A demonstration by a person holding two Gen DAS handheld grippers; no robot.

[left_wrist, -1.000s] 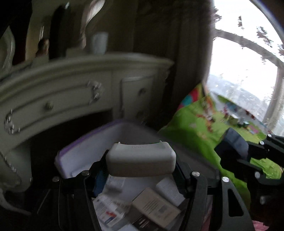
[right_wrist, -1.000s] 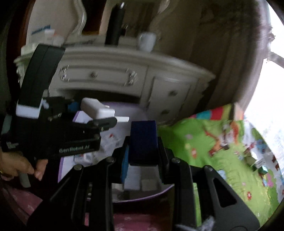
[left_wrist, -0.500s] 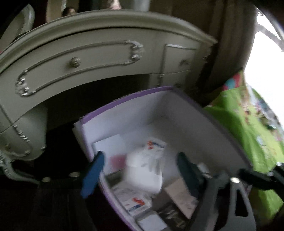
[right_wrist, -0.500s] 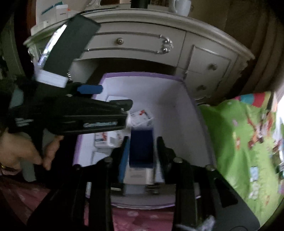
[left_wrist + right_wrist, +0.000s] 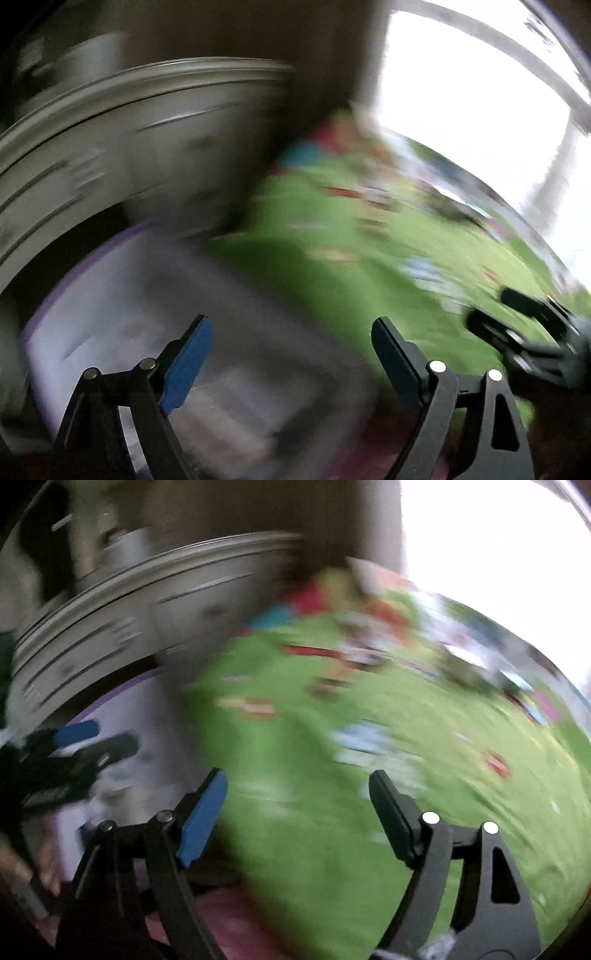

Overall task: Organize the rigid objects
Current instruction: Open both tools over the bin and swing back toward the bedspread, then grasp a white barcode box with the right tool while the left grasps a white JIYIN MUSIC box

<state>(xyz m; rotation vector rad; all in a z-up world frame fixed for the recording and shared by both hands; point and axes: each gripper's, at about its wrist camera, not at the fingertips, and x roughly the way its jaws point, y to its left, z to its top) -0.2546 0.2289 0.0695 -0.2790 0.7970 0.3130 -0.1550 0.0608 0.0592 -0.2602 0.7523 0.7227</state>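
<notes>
Both views are a smear of motion, but the essentials read: the left claw [image 5: 291, 354] stands spread wide with nothing between its blue pads, and the right claw [image 5: 297, 805] has just been opening and is now spread too, nothing between its pads either. Below and to the left of the left claw sits the white box with the purple rim [image 5: 92, 258], pale shapes blurred inside it that look like small cartons and packets, though I cannot tell them apart here. From the right claw that same box lies off to the left, at the edge of view, with the left claw's black body [image 5: 74, 753] hanging over it and a hand [image 5: 44, 867] low in the corner. Ahead and to the right of both claws spreads the green play mat [image 5: 369, 775], dotted with small coloured things too blurred to name; behind the box curves a pale dresser [image 5: 129, 122]. My read is that the goods to sort are stiff, light cartons and little cases: easy to lift, likely a bit slick on glossy faces, best pinched across the two flat broad sides near the middle so they do not swivel. The next pick probably lies out on the mat.
</notes>
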